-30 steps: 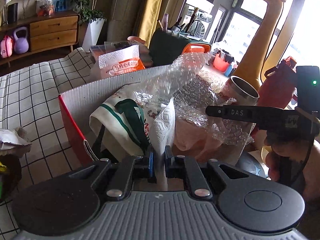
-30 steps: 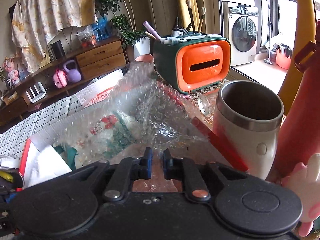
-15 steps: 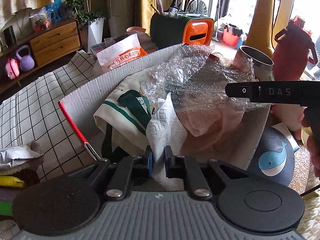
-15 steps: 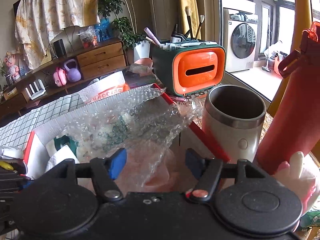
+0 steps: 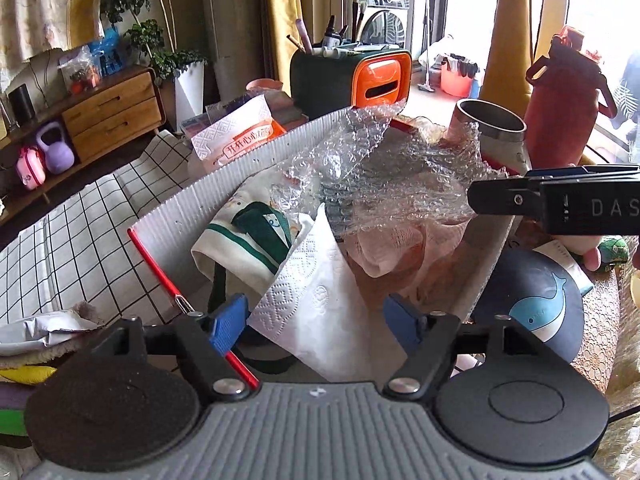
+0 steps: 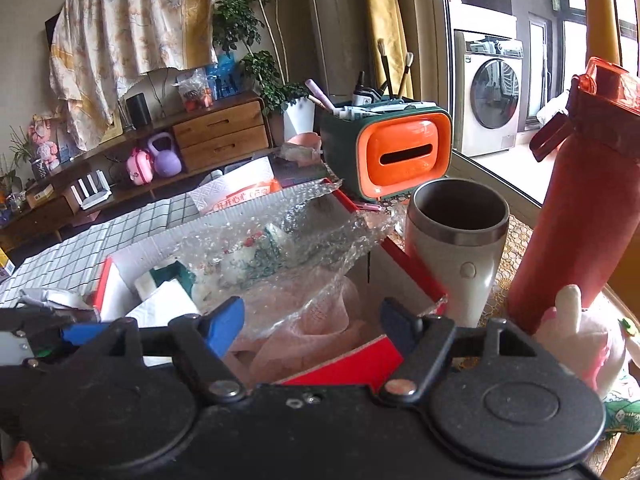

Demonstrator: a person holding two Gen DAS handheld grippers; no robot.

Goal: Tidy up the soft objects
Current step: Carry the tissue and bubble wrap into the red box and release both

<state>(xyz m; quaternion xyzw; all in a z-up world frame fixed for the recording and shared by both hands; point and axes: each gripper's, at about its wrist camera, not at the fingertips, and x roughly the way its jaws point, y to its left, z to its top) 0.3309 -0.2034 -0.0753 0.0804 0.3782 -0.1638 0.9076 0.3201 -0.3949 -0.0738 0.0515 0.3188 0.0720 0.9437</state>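
Observation:
A white corrugated box (image 5: pixel 224 184) with red edges (image 6: pixel 412 268) holds the soft things. In it lie a white-and-green cloth bag (image 5: pixel 248 240), a pink cloth (image 5: pixel 392 248), a white paper towel (image 5: pixel 316 308) and a sheet of bubble wrap (image 5: pixel 380 184) draped on top. My left gripper (image 5: pixel 316 326) hovers at the box's near edge, its jaws opening. The towel lies loose between its pads, which do not press it. My right gripper (image 6: pixel 310 326) is also opening, over the bubble wrap (image 6: pixel 288 248) and pink cloth (image 6: pixel 304 332), holding nothing. One of its fingers (image 5: pixel 500 200) shows at the right of the left wrist view.
Right of the box stand a steel mug (image 6: pixel 456 256), a tall red bottle (image 6: pixel 580 200) and a white-pink plush toy (image 6: pixel 580 336). An orange-and-green holder (image 6: pixel 400 160) stands behind, a tissue pack (image 5: pixel 240 140) beside it. A dark whale cushion (image 5: pixel 532 304) sits near. A checked cloth (image 5: pixel 80 240) lies left.
The right gripper opened first and let the bubble wrap settle onto the box. The left gripper then opened and let go of the paper towel. Both drew back a little.

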